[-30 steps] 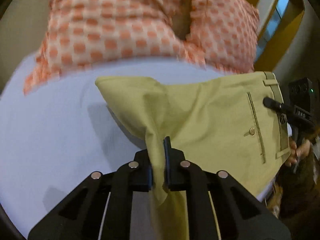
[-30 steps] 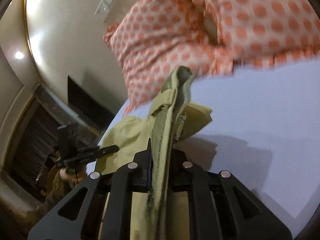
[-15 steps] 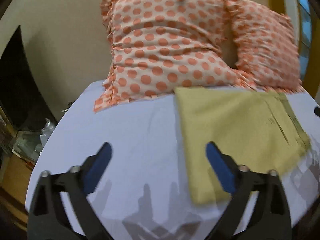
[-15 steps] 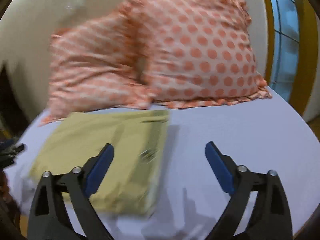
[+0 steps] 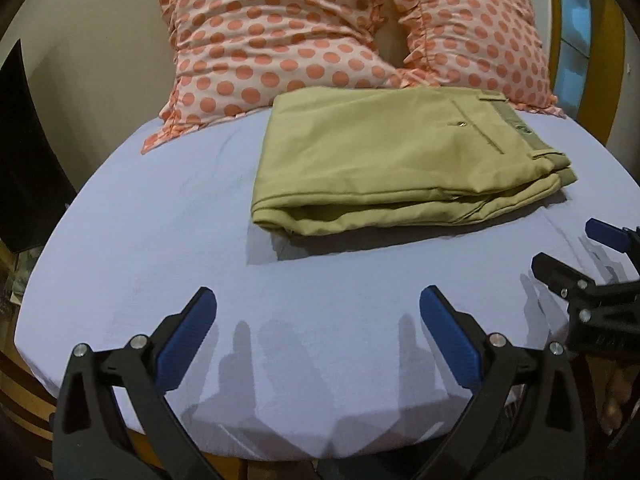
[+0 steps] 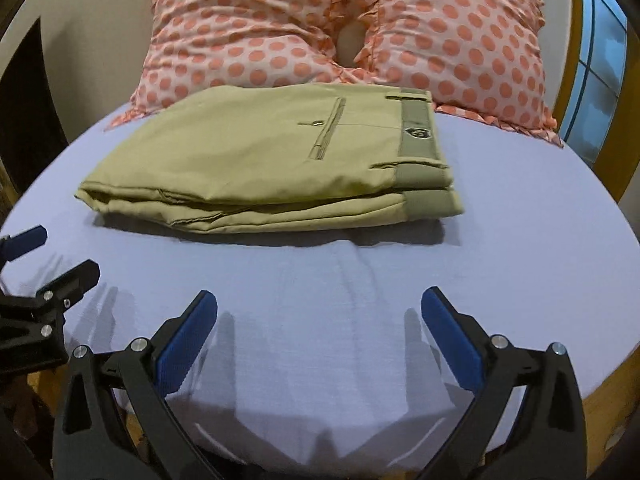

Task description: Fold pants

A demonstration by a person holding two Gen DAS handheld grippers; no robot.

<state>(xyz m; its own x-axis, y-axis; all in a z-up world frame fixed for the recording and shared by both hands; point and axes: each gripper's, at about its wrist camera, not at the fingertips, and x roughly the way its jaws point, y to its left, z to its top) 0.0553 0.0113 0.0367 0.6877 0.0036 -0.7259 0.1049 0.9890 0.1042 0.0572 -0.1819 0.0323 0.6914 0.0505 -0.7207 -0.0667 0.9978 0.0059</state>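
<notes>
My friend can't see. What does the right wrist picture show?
Folded khaki pants lie flat on a pale blue bed sheet, just before two orange polka-dot pillows. The right gripper is open and empty in front, and the left gripper shows at the left edge.

Your folded pants (image 5: 400, 160) sit on the bed (image 5: 160, 240) toward its far edge, waistband at the right end, fold at the left. Two pillows (image 6: 256, 36) are side by side behind them along that far edge (the pants look like they just touch them). Both your grippers, left gripper (image 5: 318, 338) and right gripper (image 6: 320, 340), hang over the near edge, well apart from the pants.
</notes>
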